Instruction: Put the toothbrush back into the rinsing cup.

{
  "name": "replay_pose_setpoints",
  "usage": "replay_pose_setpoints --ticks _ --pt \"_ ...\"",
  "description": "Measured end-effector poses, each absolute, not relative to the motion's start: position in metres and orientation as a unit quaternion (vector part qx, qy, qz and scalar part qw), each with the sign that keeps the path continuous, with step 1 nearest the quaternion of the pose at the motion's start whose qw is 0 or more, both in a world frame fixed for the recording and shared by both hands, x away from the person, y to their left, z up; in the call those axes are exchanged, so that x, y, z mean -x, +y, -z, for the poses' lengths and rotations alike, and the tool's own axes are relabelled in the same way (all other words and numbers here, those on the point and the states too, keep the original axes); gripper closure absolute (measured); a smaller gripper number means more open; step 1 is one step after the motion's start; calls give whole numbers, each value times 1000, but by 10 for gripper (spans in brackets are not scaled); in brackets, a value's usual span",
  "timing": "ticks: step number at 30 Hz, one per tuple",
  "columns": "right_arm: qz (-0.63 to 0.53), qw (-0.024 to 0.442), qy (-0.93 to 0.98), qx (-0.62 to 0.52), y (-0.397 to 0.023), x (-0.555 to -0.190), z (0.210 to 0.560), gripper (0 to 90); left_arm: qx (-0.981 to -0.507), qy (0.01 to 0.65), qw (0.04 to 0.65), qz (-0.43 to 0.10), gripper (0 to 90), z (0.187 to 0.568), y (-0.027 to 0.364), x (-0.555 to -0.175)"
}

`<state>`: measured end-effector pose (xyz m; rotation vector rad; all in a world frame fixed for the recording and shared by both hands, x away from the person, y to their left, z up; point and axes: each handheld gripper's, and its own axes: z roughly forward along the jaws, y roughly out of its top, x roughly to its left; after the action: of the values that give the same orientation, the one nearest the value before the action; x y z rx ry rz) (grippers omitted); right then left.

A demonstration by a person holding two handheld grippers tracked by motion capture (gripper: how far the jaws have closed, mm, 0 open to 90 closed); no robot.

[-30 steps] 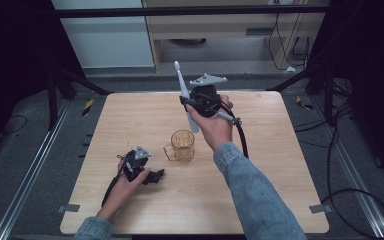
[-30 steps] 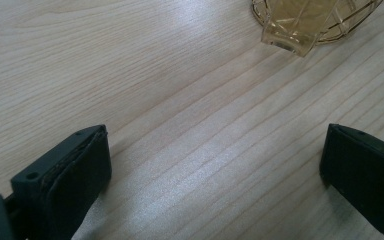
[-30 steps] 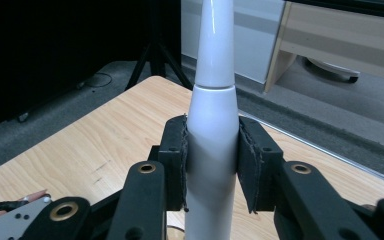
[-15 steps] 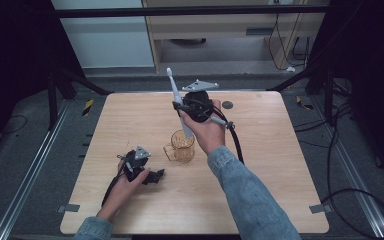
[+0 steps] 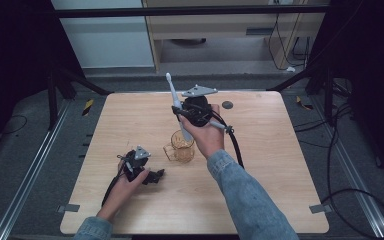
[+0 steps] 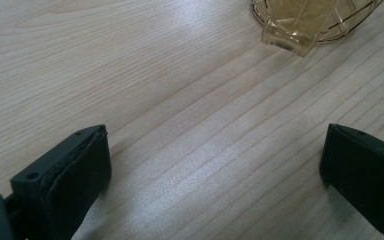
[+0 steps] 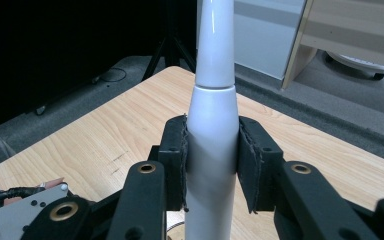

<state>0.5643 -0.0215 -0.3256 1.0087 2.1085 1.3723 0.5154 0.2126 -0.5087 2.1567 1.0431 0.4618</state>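
Gripping the white electric toothbrush [image 5: 176,107] by its handle, the right hand-held gripper [image 5: 186,116] was clenched on it; the right gripper view showed both black pads pressed against the wide lower body [image 7: 212,150]. The toothbrush hung in the air above the worktop [image 5: 280,165], long axis close to upright but tilted, brush head up and toward the far-left, butt end pointing down. The amber glass cup [image 5: 182,146] stood just below and slightly nearer the person than the butt end, so the coming move probably turned on that vertical line: butt over the cup mouth, then lowering. The right hand was clearly the nearer one to the cup. The left hand-held gripper [image 5: 152,176] rested low on the worktop, well left of the cup, released with nothing between the jaws; its own view showed bare wood between them and the cup's base and handle [image 6: 300,27] cut off at the top edge.

Hard to make out: whether the butt end was already inside the cup rim or just in front of it, since hand and toothbrush overlapped the cup in the high view. The brush head was cropped in the right gripper view. A small dark disc [image 5: 227,105] lay far on the worktop, identity unclear.
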Motion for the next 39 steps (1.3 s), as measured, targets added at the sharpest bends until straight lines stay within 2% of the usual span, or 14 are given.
replay_pose_setpoints --ticks 25,39 --pt "-470 196 777 -371 -10 -572 365 670 -831 401 343 -177 0 509 213 -515" --pt "-461 203 784 -364 -8 -570 374 670 -831 401 343 -177 0 509 213 -515"
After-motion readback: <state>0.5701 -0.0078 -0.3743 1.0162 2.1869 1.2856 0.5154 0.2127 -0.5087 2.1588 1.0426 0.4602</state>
